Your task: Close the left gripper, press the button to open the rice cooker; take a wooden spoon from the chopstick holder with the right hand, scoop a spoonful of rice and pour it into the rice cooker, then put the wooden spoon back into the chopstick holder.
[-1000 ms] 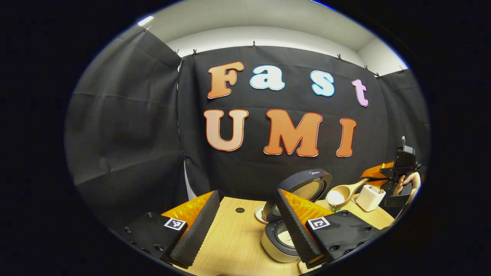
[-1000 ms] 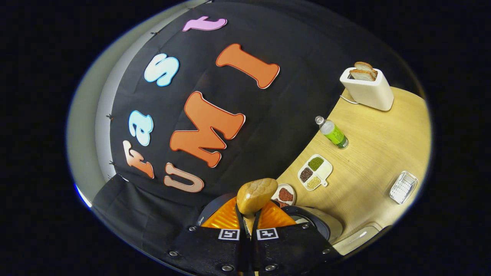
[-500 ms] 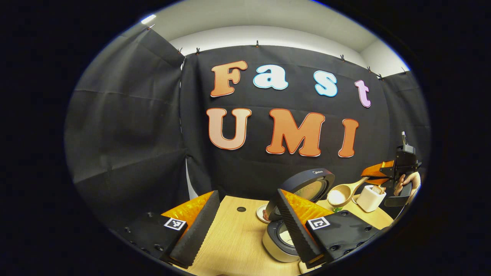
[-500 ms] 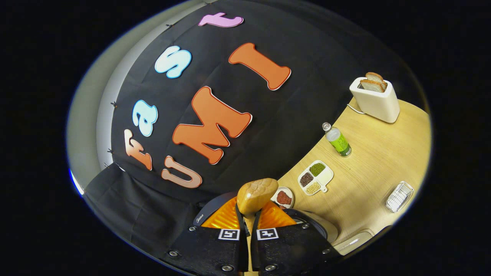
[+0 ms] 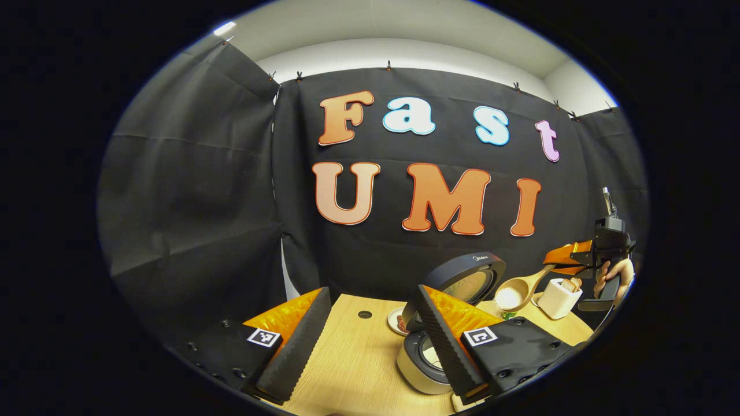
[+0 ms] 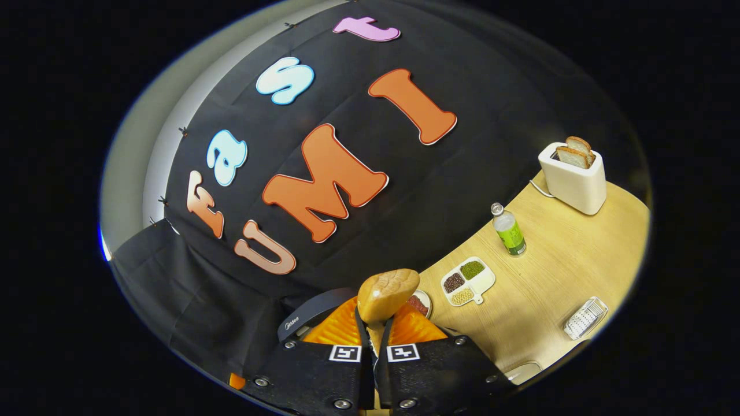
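Note:
The rice cooker (image 5: 422,361) stands on the wooden table with its dark lid (image 5: 462,276) raised. My left gripper (image 5: 373,292) is open with nothing between its fingers; its right finger overlaps the cooker's near side. To the right of the lid hangs the wooden spoon (image 5: 511,293) with a white mound of rice in its bowl. My right gripper (image 5: 569,259), held by a hand (image 5: 614,273), is shut on the spoon's handle above the white chopstick holder (image 5: 558,297). In the right gripper view the spoon's bowl (image 6: 387,292) shows from behind, above the shut gripper (image 6: 373,326), and the lid's rim (image 6: 300,319) lies to its left.
On the table (image 6: 555,271) stand a white toaster (image 6: 572,176) with bread, a green bottle (image 6: 509,231), a divided dish of beans (image 6: 468,280), a small dish of red beans (image 6: 421,301) and a clear box (image 6: 585,318). A small dish (image 5: 398,320) sits behind the cooker.
The right gripper has risen slightly and rolled with the spoon in it, so the table swings lower in its view. The left gripper stays open and has barely moved.

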Demonstrator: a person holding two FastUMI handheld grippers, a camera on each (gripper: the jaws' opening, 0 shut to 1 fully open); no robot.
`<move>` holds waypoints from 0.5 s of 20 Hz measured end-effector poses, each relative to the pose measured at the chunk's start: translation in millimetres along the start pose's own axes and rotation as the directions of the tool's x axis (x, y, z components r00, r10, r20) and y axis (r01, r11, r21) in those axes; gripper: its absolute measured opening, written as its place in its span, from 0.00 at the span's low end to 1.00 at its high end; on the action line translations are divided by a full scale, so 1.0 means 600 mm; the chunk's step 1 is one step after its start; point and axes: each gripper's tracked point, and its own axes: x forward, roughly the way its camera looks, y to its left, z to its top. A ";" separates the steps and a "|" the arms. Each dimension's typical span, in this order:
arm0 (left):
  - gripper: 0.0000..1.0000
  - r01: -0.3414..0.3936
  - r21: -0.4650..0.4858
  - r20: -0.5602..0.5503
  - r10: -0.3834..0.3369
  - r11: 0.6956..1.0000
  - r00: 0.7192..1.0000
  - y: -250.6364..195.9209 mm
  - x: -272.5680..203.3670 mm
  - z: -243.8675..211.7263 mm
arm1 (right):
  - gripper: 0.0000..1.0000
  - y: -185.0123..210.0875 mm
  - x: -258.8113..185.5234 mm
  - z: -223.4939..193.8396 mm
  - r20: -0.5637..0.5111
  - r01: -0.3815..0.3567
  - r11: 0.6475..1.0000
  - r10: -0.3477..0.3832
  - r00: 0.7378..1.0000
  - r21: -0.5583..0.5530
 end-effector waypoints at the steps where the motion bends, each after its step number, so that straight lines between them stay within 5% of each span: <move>1: 0.97 0.001 -0.001 -0.001 -0.001 1.000 1.000 -0.001 -0.001 -0.001 | 0.02 0.002 -0.001 0.000 0.001 0.001 1.000 -0.001 1.000 -0.011; 10: 0.97 0.017 0.004 -0.003 -0.017 1.000 1.000 -0.003 -0.002 -0.002 | 0.02 0.015 -0.007 0.000 0.025 0.003 0.989 0.001 1.000 -0.149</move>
